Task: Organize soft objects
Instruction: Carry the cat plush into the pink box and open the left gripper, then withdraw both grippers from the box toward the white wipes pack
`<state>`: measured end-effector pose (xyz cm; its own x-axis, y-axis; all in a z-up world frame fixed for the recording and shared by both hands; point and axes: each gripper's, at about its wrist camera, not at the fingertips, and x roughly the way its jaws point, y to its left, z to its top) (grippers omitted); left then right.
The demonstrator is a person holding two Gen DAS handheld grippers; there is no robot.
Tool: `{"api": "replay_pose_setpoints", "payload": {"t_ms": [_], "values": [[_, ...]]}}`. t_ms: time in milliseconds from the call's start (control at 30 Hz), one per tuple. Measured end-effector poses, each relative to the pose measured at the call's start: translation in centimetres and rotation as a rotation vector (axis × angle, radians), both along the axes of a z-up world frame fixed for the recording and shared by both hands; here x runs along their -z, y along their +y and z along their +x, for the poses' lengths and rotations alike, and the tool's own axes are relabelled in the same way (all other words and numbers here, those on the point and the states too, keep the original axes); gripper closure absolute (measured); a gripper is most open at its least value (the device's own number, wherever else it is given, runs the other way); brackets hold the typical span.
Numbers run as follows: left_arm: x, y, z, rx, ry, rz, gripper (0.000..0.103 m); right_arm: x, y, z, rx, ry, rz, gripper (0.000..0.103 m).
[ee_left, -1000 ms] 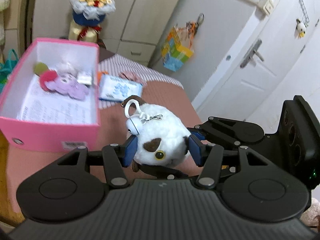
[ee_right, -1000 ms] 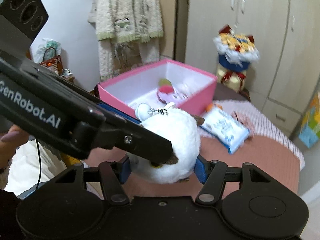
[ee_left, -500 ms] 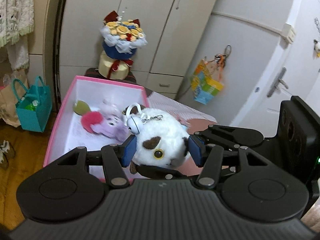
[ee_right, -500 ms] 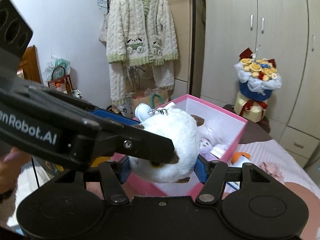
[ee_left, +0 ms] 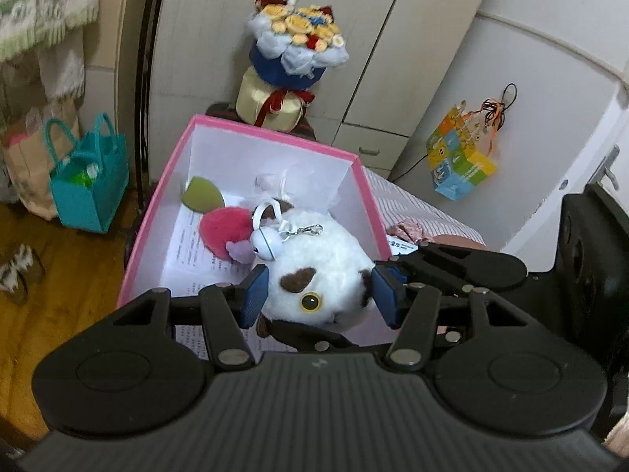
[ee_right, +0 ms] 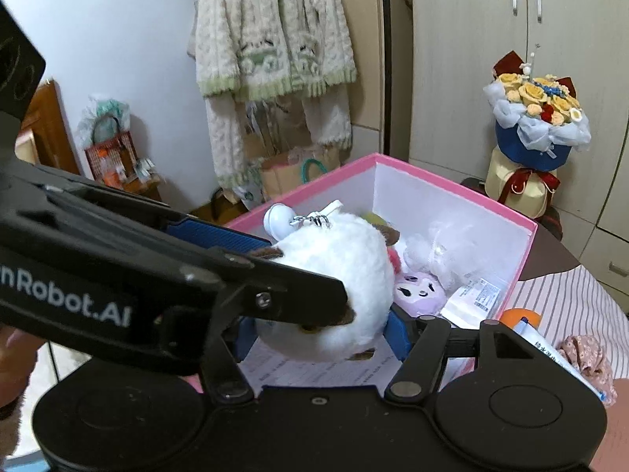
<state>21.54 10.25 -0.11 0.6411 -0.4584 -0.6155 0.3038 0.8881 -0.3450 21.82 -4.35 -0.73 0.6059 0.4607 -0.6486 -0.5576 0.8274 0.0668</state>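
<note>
Carrying a white plush keychain (ee_left: 318,279) over the pink box (ee_left: 271,139); left claw (ee_left: 320,295) and right claw (ee_right: 320,334) are both grasping it, right jaws just easing wider. Next: lowering, releasing beside the purple plush (ee_right: 418,293).

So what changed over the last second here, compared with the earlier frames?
Both grippers carried the white plush toy from above the brown bed surface to above the open pink box. The right gripper has just been opening, with the plush between its fingers. The left gripper kept its grip on the toy. The box contents, the pink and purple plush included, look unmoved.
</note>
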Motion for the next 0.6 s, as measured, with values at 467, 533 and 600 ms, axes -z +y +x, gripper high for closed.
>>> {"api": "replay_pose_setpoints", "payload": {"t_ms": [467,533,600], "values": [[1.3,0.4,1.7,-0.094,0.060,-0.026,0.041,0.0,-0.7,1.1,0.039,-0.050,-0.152,0.020],[0.8,0.2,0.9,-0.086,0.047,-0.024,0.040,-0.6,-1.6,0.4,0.046,-0.046,-0.124,0.020],[0.3,-0.1,0.0,-0.076,0.026,-0.010,0.038,-1.2,-2.5,-0.5,0.055,-0.044,-0.101,0.020]]}}
